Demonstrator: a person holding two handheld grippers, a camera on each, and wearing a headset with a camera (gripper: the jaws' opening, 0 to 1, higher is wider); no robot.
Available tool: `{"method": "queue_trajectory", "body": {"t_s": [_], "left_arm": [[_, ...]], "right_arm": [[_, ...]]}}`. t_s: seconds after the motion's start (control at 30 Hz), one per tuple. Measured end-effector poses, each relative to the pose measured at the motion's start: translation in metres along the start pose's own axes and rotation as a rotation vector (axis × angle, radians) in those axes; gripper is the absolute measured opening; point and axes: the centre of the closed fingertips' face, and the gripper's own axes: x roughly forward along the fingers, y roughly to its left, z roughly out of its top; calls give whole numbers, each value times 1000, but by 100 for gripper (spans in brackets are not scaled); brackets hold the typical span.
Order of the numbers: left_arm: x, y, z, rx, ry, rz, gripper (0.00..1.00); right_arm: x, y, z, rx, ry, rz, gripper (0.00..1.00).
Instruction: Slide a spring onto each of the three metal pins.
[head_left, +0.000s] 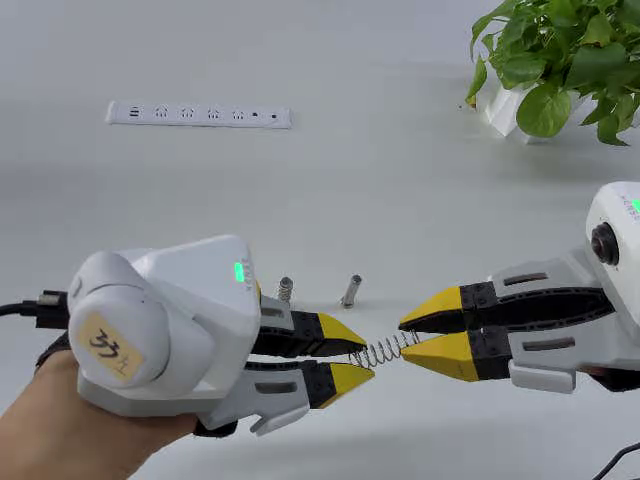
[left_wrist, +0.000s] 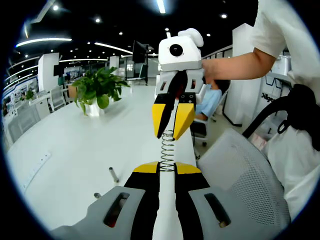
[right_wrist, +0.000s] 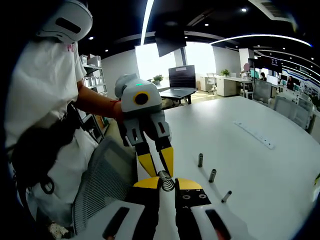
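Note:
A small steel spring (head_left: 385, 348) stretches through the air between the two grippers. My left gripper (head_left: 362, 359) comes in from the lower left and pinches one end between its yellow tips. My right gripper (head_left: 404, 338) comes in from the right and is shut on the other end. In the left gripper view the spring (left_wrist: 167, 149) runs from my own tips (left_wrist: 167, 168) up to the right gripper (left_wrist: 173, 120). In the right gripper view the spring (right_wrist: 166, 180) sits at my own tips (right_wrist: 168, 183). Three metal pins (right_wrist: 200, 160) (right_wrist: 212, 175) (right_wrist: 226, 196) lie on the white table; two pins (head_left: 284, 290) (head_left: 351, 290) show behind the grippers.
A white power strip (head_left: 198, 114) lies at the far left of the table (head_left: 400, 180). A potted green plant (head_left: 560, 60) stands at the far right corner. A mesh office chair (left_wrist: 245, 175) is beside the table's edge, close to the person.

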Motion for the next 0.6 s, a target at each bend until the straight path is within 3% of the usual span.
{"method": "queue_trajectory", "body": {"t_s": [0.6], "left_arm": [[0,-2,0,-6,-5,-11,6]], "right_arm": [[3,6,5,-49,56,13,6]]}}
